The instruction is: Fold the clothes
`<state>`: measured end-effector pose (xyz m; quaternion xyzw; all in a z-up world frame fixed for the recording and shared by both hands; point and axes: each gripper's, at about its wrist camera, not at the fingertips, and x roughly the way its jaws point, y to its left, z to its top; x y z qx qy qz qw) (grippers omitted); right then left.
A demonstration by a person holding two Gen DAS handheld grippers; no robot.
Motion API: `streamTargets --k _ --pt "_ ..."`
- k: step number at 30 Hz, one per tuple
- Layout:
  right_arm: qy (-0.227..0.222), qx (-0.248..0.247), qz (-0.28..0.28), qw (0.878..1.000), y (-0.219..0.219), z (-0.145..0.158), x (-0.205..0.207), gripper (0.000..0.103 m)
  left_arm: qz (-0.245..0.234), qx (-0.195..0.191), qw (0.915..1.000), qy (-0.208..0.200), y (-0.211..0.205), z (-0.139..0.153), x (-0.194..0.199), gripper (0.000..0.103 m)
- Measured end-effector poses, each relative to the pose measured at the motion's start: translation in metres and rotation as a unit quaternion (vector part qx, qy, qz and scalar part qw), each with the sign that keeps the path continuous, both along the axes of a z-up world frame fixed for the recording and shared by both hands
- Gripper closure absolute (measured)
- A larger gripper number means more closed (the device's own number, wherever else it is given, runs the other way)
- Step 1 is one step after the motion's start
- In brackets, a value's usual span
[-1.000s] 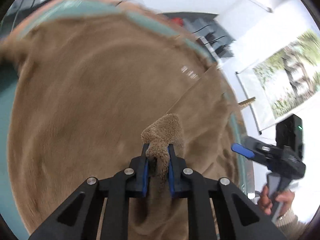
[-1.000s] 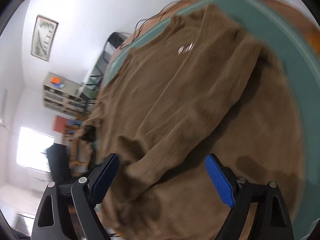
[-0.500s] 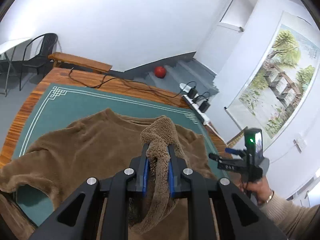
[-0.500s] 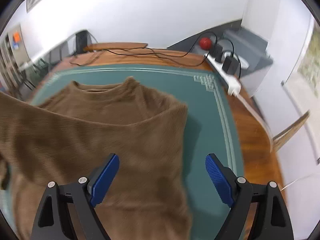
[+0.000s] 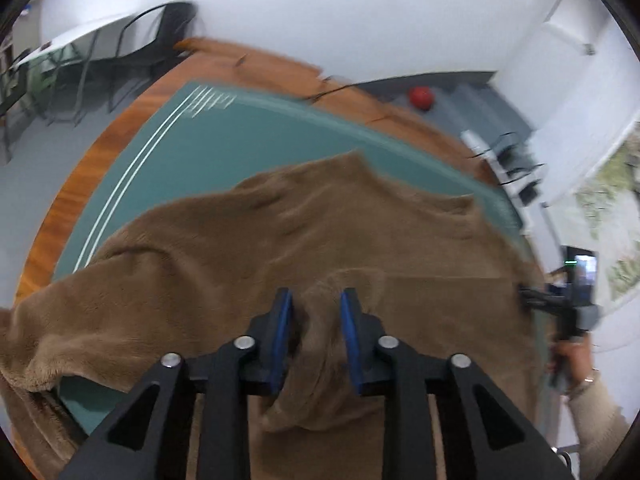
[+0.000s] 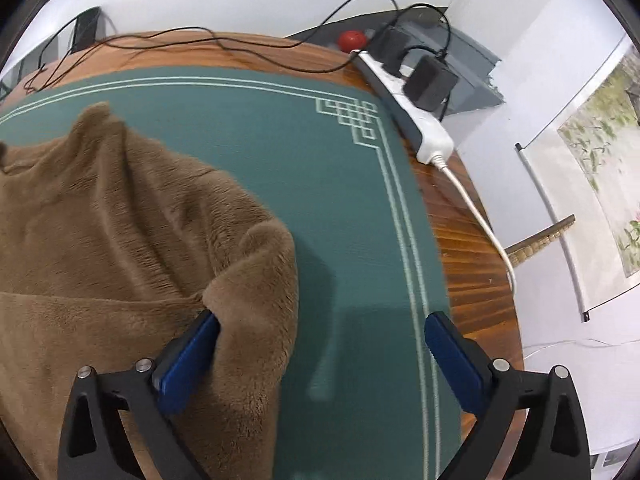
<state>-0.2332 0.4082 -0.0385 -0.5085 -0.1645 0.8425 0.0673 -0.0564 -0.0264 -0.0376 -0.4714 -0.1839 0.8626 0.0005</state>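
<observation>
A brown fleece sweater (image 5: 240,248) lies spread on a green mat (image 5: 240,140). In the left wrist view my left gripper (image 5: 315,300) is shut on a bunched fold of the sweater, held low over the garment's middle. The right wrist view shows my right gripper (image 6: 320,328) open wide at the sweater's (image 6: 120,220) right edge. Its left finger is tucked under a raised corner of fleece, and its right finger hangs over the bare mat (image 6: 340,200). That gripper (image 5: 560,304) also shows at the far right of the left wrist view, held by a hand (image 5: 576,360).
The mat covers a wooden table (image 6: 460,240). A white power strip (image 6: 424,136) with black adapters and cables (image 6: 200,40) lies along the table's far right. A red ball (image 5: 421,98) sits on the floor behind, a black chair (image 5: 152,40) stands far left, and a scroll painting (image 6: 592,140) hangs on the right.
My left gripper has come down with the held fold, close over the sweater. My right gripper has dropped to the sweater's right edge, its left finger now under the fleece.
</observation>
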Motion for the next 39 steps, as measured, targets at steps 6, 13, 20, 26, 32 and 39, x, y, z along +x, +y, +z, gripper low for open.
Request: streamTargets --k 6,13,20,26,32,39 --pt "0.017 0.038 0.031 0.999 -0.014 0.010 0.014 0.001 0.007 -0.035 0.9989 -0.031 0.001 -0.022 0.000 0.050" --pt "0.049 -0.058 0.108 0.991 -0.035 0.048 0.098 0.001 0.002 -0.068 0.9965 -0.047 0.013 -0.036 0.004 0.041" --pt "-0.012 -0.056 0.106 0.993 -0.025 0.003 0.124 0.001 0.018 -0.070 0.9958 -0.057 0.013 -0.048 0.015 0.041" --pt "-0.020 -0.051 0.079 0.995 -0.019 0.001 0.130 0.001 0.062 -0.030 0.9969 -0.039 -0.003 -0.035 0.054 0.036" --pt "-0.025 -0.056 0.123 0.991 -0.045 0.007 0.168 0.001 0.150 0.047 0.9864 -0.048 -0.039 -0.032 0.131 0.033" --pt "-0.044 -0.078 0.167 0.982 -0.071 0.006 0.210 0.001 0.276 0.181 0.9427 -0.047 -0.089 -0.050 0.224 0.033"
